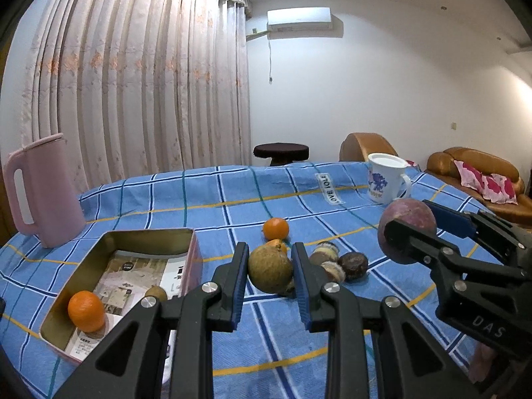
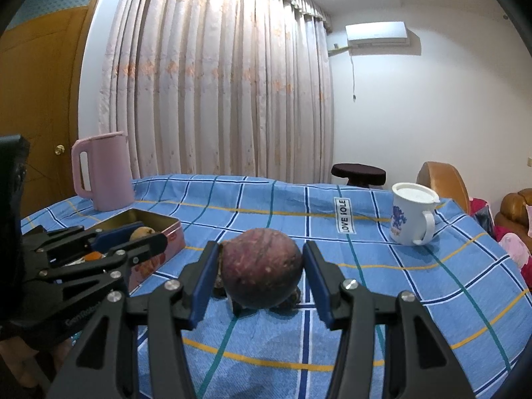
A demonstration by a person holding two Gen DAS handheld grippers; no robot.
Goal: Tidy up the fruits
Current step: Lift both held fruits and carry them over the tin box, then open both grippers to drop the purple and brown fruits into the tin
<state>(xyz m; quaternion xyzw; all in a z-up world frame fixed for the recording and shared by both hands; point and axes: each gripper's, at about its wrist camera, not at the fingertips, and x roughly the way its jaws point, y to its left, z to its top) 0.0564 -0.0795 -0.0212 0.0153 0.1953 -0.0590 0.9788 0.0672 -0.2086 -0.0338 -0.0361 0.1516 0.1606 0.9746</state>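
Observation:
My left gripper is shut on a round green-brown fruit, held a little right of the open metal tin. An orange and a small brown fruit lie in the tin. My right gripper is shut on a large purple fruit, held above the cloth; the left wrist view shows that fruit at the right. On the cloth behind the left gripper lie an orange, a second orange mostly hidden, and several brown and dark fruits.
The table wears a blue checked cloth. A pink kettle stands at the far left behind the tin. A white lidded mug stands at the far right. Beyond the table are a dark stool and brown sofas.

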